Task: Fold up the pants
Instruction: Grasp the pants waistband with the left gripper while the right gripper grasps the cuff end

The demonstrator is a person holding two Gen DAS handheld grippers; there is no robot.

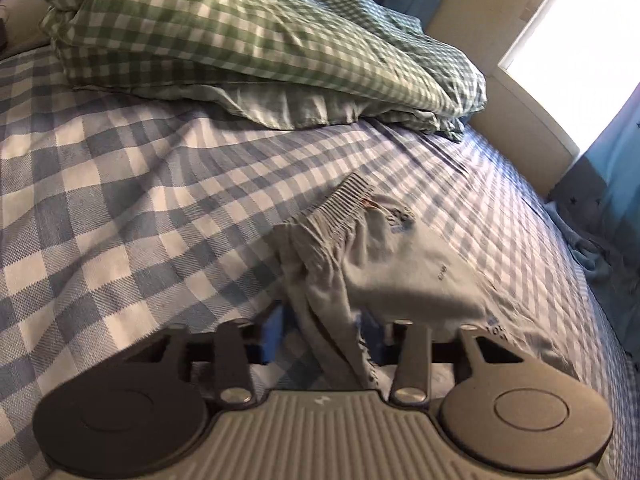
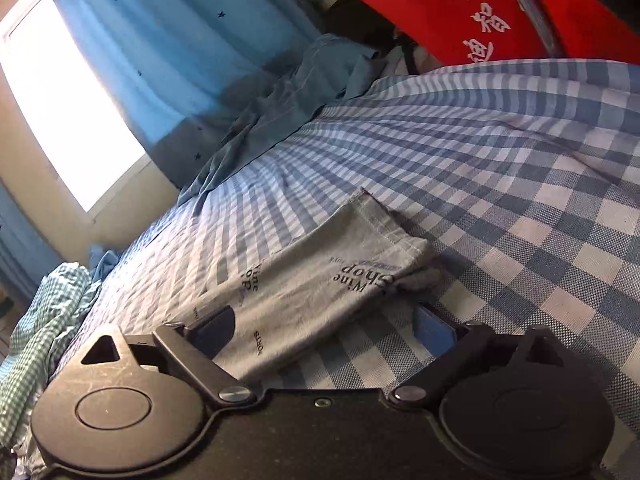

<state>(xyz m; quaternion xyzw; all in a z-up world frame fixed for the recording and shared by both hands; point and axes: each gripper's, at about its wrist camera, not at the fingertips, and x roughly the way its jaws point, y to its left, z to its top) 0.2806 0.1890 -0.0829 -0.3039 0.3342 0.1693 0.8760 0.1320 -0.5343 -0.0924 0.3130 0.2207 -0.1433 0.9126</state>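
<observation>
While the pants [image 1: 384,264] lie on the checked sheet [image 1: 120,168] of the bed, my left gripper [image 1: 326,332] has them bunched between its fingers. Its jaws stand fairly narrow, with a gathered fold of grey cloth running down through the gap toward the camera. I cannot tell for sure whether the blue pads press on that fold, since the cloth hides most of them. In the left wrist view the ribbed waistband [image 1: 344,200] lies farther from me, up the bed, and the grey body of the garment spreads off to the right with small dark print on it. A green-checked pillow [image 1: 240,48] sits at the far end of the bed, well apart from the pants. A bright window [image 1: 568,48] shows at the upper right.

My right gripper [image 2: 328,324] stands wide, one finger on each side of a flat grey pant leg [image 2: 320,264] printed with dark lettering. That leg lies smooth on the sheet and runs between the fingers. Neither pad looks to touch it. A blue curtain [image 2: 160,40] hangs beyond the bed, a crumpled blue cloth [image 2: 272,108] lies at the sheet's far edge, and a red bag [image 2: 500,8] with white characters stands behind.
</observation>
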